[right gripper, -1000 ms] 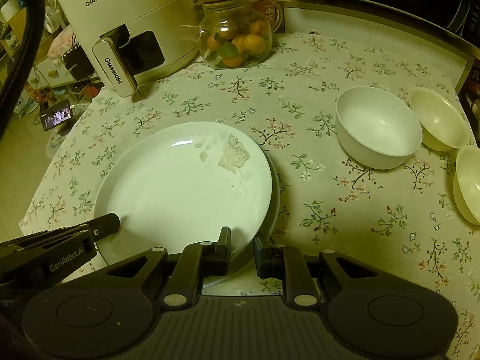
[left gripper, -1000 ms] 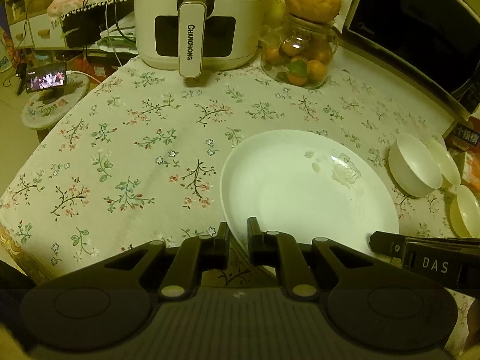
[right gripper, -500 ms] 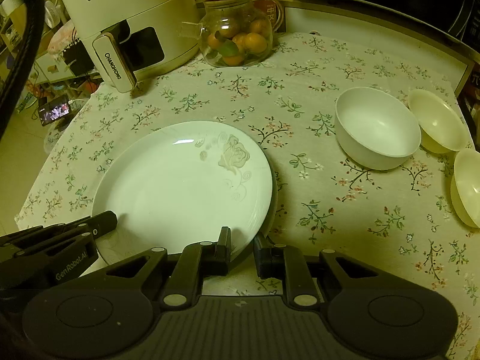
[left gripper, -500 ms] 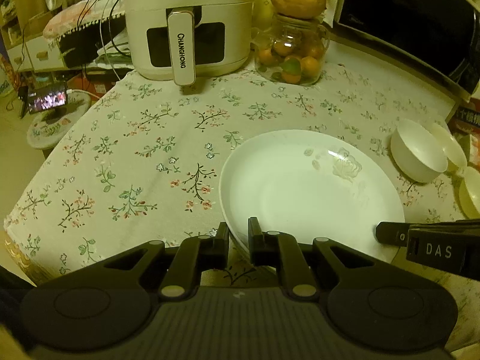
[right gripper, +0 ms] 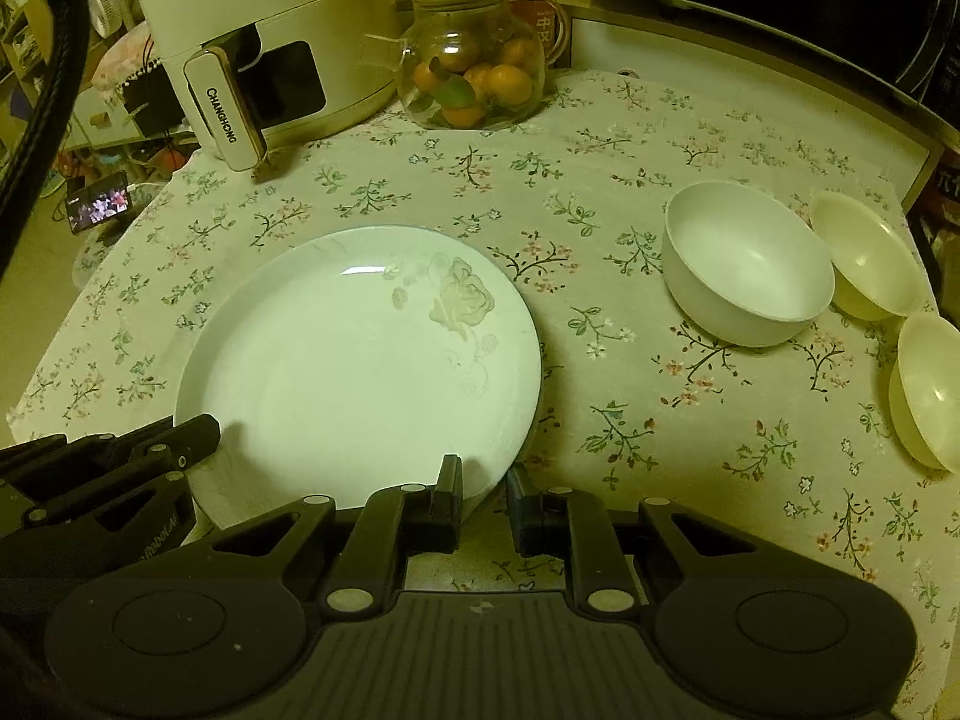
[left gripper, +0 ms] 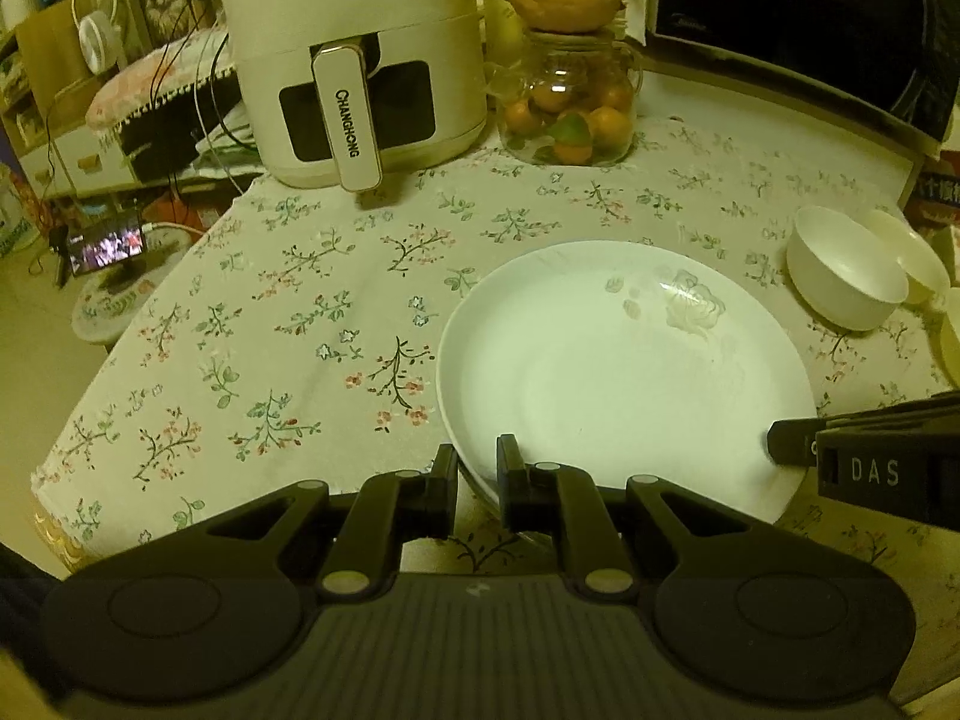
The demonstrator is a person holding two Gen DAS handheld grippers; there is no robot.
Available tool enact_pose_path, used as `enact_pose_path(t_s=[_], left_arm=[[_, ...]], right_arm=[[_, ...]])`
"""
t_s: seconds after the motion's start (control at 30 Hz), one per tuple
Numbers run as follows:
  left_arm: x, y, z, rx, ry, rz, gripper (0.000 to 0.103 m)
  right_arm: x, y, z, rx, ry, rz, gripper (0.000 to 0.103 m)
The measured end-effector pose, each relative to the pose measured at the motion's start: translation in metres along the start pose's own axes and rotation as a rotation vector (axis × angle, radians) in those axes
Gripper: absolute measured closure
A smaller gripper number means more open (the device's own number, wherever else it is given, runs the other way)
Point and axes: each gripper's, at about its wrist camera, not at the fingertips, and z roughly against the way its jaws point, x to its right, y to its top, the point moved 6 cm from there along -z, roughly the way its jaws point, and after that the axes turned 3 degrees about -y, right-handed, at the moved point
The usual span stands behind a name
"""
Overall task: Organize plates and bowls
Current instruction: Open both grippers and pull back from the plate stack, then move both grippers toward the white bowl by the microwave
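Left gripper (left gripper: pixel 475 471) jaws pinch the near-left rim of the white plate (left gripper: pixel 624 372); right gripper (right gripper: pixel 485 495) jaws pinch its near-right rim. Plate sits over the floral tablecloth (right gripper: pixel 600 192). White bowl (right gripper: pixel 747 264) and two cream bowls (right gripper: pixel 867 255) lie well right.

White plate (right gripper: pixel 336 360) with faint rose print — floral-sprigged cream tablecloth (right gripper: pixel 600 192) — white bowl (right gripper: pixel 747 264).

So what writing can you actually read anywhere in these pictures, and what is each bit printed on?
"CHANGHONG": white air fryer, on its top front and down its handle.
"Midea": black microwave oven, top left corner.
"DAS": side of the right gripper, seen from the left.
"...RoboLAI": side of the left gripper, start hidden.
Chinese characters on the mug behind the glass fruit jar: blurred.
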Motion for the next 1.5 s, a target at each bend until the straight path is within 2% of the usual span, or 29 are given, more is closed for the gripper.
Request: enact_pose_path(t_s=[0.27, 0.6, 0.9, 1.17, 1.3, 1.5], left_arm=[[0.005, -0.002, -0.001, 0.015, 0.033, -0.049, 0.090], [0.000, 0.001, -0.002, -0.009, -0.004, -0.011, 0.087], [-0.018, 0.010, -0.007, -0.066, -0.050, 0.097, 0.080], [-0.038, 0.033, -0.001, -0.044, -0.057, 0.200, 0.077], [-0.028, 0.045, 0.000, -0.018, -0.077, 0.193, 0.074], [0.011, 0.066, -0.001, -0.005, -0.182, 0.136, 0.065]], right_arm=[[0.001, -0.001, -0.001, 0.003, -0.002, 0.001, 0.087], [0.000, -0.002, -0.004, -0.008, 0.019, 0.014, 0.083], [0.012, 0.006, -0.002, -0.009, 0.072, -0.028, 0.081], [0.021, 0.015, 0.008, 0.026, 0.099, -0.059, 0.069], [0.027, 0.019, 0.014, 0.050, 0.109, -0.070, 0.067], [0.043, 0.027, 0.019, 0.074, 0.111, -0.105, 0.063]])
